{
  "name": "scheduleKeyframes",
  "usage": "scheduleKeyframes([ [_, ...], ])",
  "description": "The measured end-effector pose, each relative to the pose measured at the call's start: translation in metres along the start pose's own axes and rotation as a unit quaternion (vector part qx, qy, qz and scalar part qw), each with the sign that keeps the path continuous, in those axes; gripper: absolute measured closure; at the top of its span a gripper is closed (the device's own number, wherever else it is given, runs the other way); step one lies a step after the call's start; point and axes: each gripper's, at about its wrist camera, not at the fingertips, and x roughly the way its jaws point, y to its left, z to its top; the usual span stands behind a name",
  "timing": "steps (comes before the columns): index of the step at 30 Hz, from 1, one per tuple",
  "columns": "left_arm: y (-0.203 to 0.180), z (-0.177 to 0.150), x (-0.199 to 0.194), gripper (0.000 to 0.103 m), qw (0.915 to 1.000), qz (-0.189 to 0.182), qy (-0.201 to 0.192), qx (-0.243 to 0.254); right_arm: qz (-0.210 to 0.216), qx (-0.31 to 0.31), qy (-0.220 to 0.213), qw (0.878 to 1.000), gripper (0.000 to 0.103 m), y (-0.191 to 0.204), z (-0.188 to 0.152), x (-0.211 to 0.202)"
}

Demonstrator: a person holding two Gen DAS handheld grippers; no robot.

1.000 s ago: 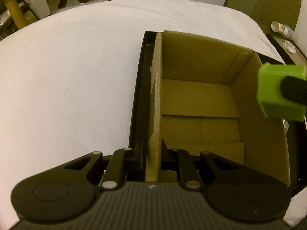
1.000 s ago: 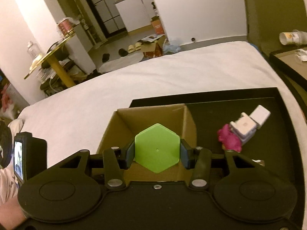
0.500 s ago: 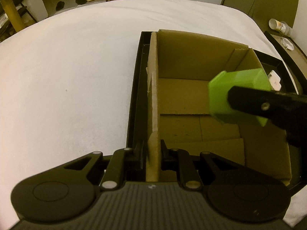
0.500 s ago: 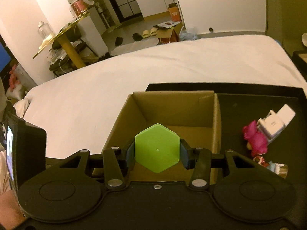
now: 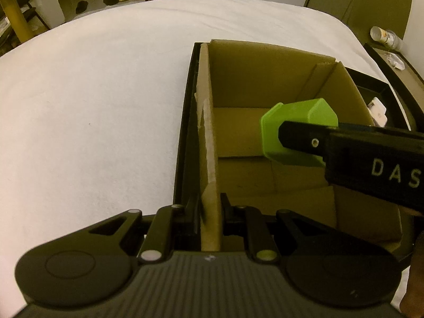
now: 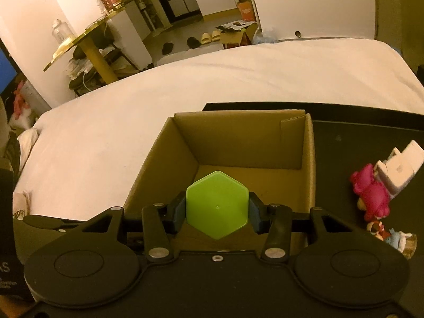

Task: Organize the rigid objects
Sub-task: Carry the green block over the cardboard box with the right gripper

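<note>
Green hexagonal block (clamped in right jaws) hangs over bare-floored cardboard box, left jaws pinching its wall.

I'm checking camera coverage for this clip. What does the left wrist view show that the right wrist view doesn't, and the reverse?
Only the left wrist view shows the left gripper clamped on the near left wall of the cardboard box, and the right gripper from the side.

Only the right wrist view shows the pink toy, the small figurine and the gold table.

Both show the box, the green hexagonal block held over it by the right gripper, the black tray and the white charger.
</note>
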Motion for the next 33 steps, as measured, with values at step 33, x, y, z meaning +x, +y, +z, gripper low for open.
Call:
scheduleKeyframes([
  [33,0.0,0.001,-0.001,0.089,1.0,-0.001,0.0,0.0,-0.008,-0.065,-0.004,0.998,0.042,-0.008,0.016,-0.047],
])
